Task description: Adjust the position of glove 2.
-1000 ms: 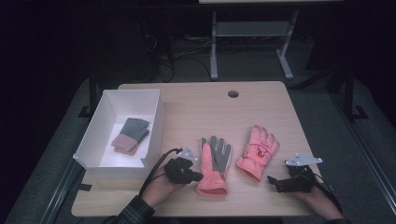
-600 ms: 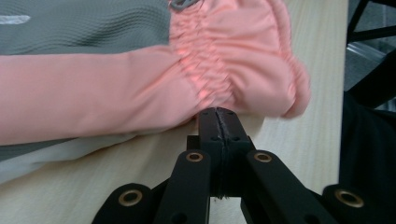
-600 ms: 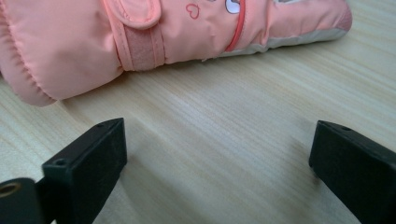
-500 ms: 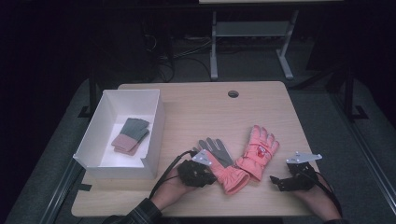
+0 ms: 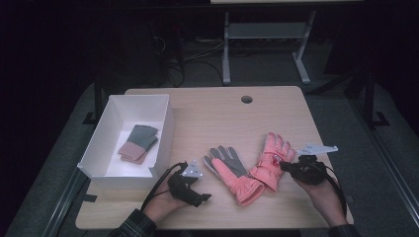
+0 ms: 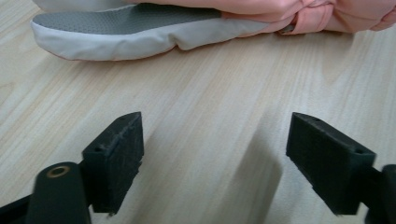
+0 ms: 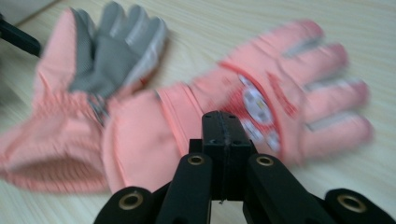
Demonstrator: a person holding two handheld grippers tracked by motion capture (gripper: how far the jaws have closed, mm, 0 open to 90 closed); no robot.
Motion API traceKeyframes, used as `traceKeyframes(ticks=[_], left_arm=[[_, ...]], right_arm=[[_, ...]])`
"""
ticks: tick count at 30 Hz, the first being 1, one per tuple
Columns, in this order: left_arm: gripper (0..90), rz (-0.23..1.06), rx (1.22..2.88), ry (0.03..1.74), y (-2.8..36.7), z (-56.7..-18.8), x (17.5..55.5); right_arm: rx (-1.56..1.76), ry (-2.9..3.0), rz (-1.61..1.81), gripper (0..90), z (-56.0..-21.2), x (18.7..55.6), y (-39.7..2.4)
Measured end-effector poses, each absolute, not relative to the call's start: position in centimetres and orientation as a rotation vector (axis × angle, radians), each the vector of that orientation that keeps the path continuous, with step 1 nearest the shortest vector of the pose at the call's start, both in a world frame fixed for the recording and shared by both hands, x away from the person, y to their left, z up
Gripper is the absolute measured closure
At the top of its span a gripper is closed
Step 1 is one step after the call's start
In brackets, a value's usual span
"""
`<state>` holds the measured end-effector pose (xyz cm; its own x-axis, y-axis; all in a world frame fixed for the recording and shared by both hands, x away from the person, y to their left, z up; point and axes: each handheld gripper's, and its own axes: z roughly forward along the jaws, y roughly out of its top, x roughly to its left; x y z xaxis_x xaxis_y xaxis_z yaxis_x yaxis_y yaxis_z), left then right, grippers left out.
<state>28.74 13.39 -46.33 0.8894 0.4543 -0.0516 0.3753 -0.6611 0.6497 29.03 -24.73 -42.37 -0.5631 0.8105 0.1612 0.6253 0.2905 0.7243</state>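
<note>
Since half a second ago the left gripper is sitting farther back from the palm-up glove, and that glove is lying turned, its cuff swung toward the second glove. Taking the white box as the landmark: the table is carrying it at its left side, and a small folded pair is lying inside it, probably already sorted away. Both pink gloves are lying to the right of the box on the bare wood, cuffs touching or overlapping, likely being brought together as a pair. The palm-up glove is lying nearer the box, grey palm showing; the second glove is lying beyond it, back upward with its printed patch showing. Just below the box's near right corner, the left gripper is resting with its jaws spread wide and holding nothing, the wood bare between them in the left gripper view, with the grey glove edge lying ahead. Farthest from the box, the right gripper is holding its jaws pressed together against the second glove's back; whether fabric is caught between them is hard to tell, since the right gripper view is blurring.
</note>
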Motion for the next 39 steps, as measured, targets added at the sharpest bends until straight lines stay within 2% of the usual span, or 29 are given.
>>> traceKeyframes(ticks=[4,14,28,39], left_arm=[[12.5,0.164,2.372,0.584,13.3,-46.8,28.7],[12.4,0.194,2.366,0.528,13.6,-47.1,28.8],[12.4,0.196,2.341,0.523,13.8,-47.3,28.7],[12.4,0.206,2.335,0.515,13.9,-47.4,28.7]], right_arm=[[1.288,2.372,1.177,90.0,-42.3,30.5,-22.6],[1.262,2.472,1.112,90.0,-43.6,32.7,-19.5],[1.298,2.464,1.087,90.0,-43.5,29.8,-23.7],[1.328,2.413,1.025,90.0,-43.5,27.9,-28.7]])
